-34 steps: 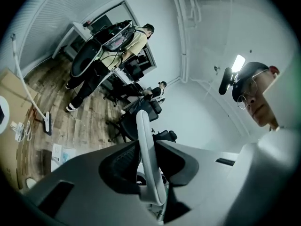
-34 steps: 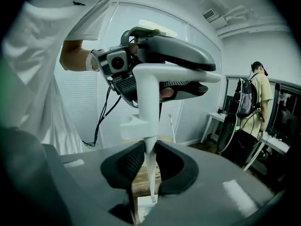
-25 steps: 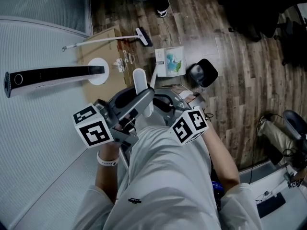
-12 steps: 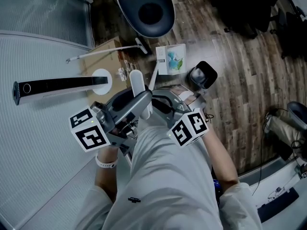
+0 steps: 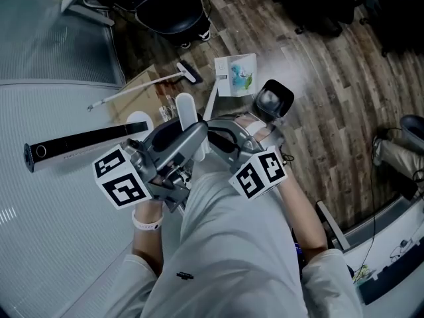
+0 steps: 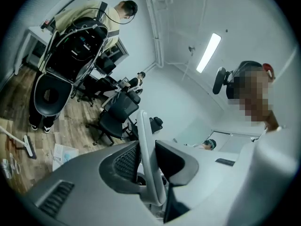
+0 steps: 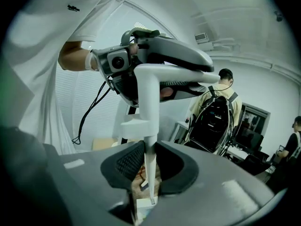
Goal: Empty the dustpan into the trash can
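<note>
A white dustpan [image 5: 188,114] is held up in front of the person's body, its long handle [image 6: 146,147] standing upright. My left gripper [image 5: 192,141] is shut on that handle [image 7: 146,91], also seen as my left gripper [image 6: 146,161] in its own view. From the other side my right gripper [image 5: 222,138] grips a thin white lower part of the dustpan [image 7: 149,173]; here my right gripper [image 7: 149,166] has its pads closed on it. The small black trash can [image 5: 273,101] stands open on the wood floor just beyond the grippers, to their right.
A broom [image 5: 142,85] lies on a cardboard sheet [image 5: 136,88] on the floor. A black tower fan [image 5: 86,141] lies on a white mat. A printed leaflet [image 5: 236,75] lies near the can. Office chairs [image 5: 165,8] and a person with a backpack [image 6: 89,27] stand farther off.
Both grippers have risen a little with the dustpan still gripped. The head view has tilted, so the floor, trash can and broom have shifted and an office chair has come into view at the top.
</note>
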`<state>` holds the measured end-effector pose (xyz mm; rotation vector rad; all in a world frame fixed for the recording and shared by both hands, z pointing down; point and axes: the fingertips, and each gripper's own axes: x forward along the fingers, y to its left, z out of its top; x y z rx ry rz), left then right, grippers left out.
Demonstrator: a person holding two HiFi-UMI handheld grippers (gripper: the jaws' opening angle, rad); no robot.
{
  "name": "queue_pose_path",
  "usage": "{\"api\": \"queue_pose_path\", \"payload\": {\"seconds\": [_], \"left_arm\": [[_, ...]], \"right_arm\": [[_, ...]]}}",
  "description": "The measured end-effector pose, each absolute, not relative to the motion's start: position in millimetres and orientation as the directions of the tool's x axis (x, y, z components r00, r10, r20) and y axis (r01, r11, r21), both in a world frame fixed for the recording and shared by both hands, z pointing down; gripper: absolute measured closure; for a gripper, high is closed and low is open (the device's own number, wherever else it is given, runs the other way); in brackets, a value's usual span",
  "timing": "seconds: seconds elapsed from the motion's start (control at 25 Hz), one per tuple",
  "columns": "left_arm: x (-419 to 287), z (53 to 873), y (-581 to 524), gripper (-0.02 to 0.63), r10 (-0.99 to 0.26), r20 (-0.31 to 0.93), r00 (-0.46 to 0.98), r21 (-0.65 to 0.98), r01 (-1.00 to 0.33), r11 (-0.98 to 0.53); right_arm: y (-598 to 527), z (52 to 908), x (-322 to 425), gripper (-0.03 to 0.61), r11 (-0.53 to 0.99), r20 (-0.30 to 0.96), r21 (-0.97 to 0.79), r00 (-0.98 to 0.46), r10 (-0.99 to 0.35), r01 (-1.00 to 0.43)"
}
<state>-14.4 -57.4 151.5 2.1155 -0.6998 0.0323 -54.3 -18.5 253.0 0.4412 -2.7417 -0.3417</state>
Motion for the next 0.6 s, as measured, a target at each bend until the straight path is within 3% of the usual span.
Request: {"api": "queue_pose_path", "payload": {"seconds": [0.6], "left_arm": [[52.6,172.2,-66.3,0.512,-0.348,0.317,0.882,0.711,-0.464,-0.528]], "right_arm": [[-34.9,271.9,2.9,0.491,0.859,0.301,0.277,-0.811,-0.503,-0.43]]}}
